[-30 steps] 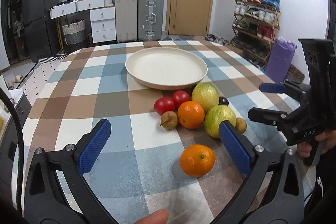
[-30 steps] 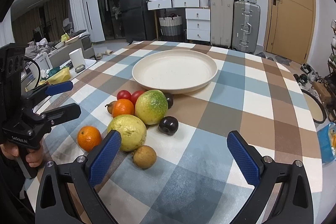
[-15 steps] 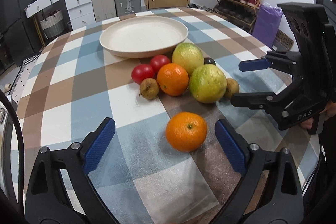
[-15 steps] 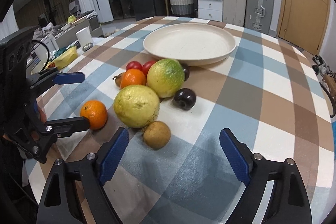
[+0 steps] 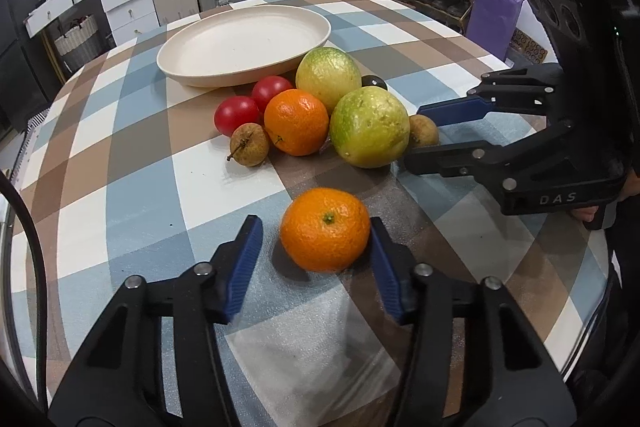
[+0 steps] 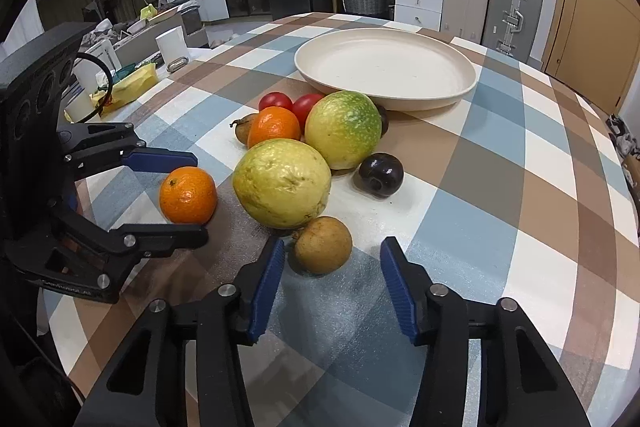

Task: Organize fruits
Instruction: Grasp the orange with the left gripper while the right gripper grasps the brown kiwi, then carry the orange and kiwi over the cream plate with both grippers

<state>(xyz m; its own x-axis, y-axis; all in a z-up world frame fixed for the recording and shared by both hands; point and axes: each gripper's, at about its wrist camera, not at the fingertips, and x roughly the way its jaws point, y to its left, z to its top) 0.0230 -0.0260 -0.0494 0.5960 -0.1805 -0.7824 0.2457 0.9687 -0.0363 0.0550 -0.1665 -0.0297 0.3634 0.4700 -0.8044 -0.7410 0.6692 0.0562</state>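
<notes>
1. Checked in brown, blue and white, the tablecloth [image 5: 132, 163] covers the whole table; drawers and suitcases stand along the back wall at the upper left of the left wrist view.
2. At the upper centre of that view, a cream plate [image 5: 240, 45] lies empty, touching nothing but the cloth.
3. Just below it sits the fruit cluster: two red tomatoes [image 5: 236, 111], a small brown fruit [image 5: 249, 143], an orange [image 5: 297, 121] and two large yellow-green fruits [image 5: 369, 126].
4. At lower centre, the left gripper [image 5: 316, 247] is closing around a separate mandarin [image 5: 325, 229]; its right pad looks to touch the peel, and a gap shows at the left pad.
5. In the right wrist view, the right gripper [image 6: 332, 277] at lower centre is closing, with a brown round fruit [image 6: 323, 245] between its fingers, gaps on both sides.
6. A dark plum [image 6: 380, 174] lies right of centre, apart from the brown fruit.
</notes>
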